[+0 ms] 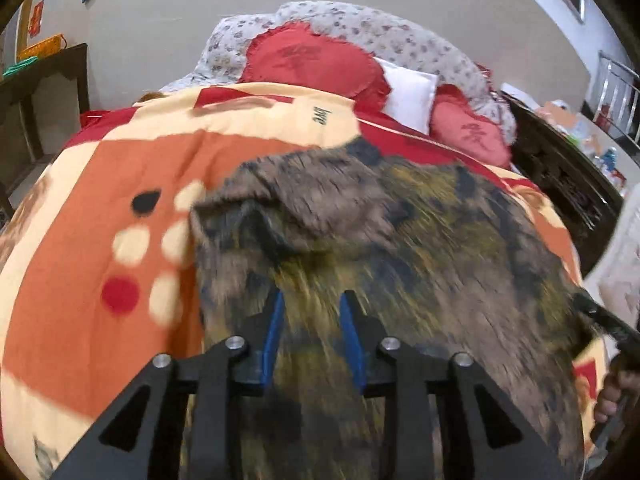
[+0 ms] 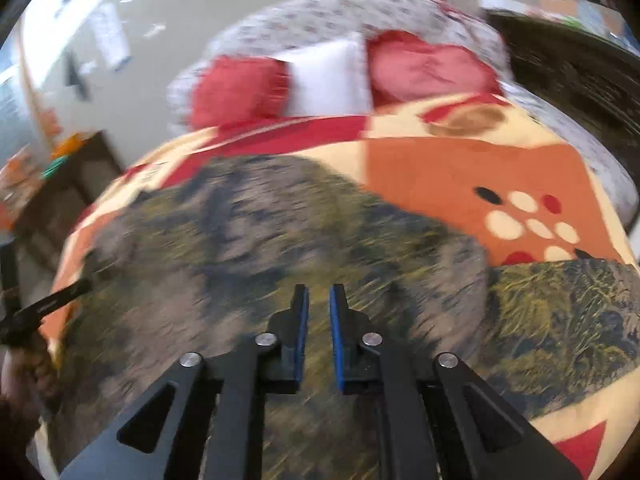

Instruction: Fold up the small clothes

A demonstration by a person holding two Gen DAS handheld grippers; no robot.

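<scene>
Garment (image 1: 380,240) spread on bed (image 1: 100,208), under and ahead of both jaws. Left gripper (image 1: 312,300) jaws apart, nothing gripped. Right gripper (image 2: 319,292) jaws nearly together, apparently empty. Likely mid-fold: next, pick edge, carry across.

Black claw (image 1: 312,300), blue pads (image 1: 275,332), silver screws.

Pillows (image 1: 320,64) crowd the bed's far end; the blanket (image 1: 100,200) beside the garment (image 1: 400,240) lies bare.

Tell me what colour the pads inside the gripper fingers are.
Blue pads on black fingers, clearest in the left wrist view.
</scene>
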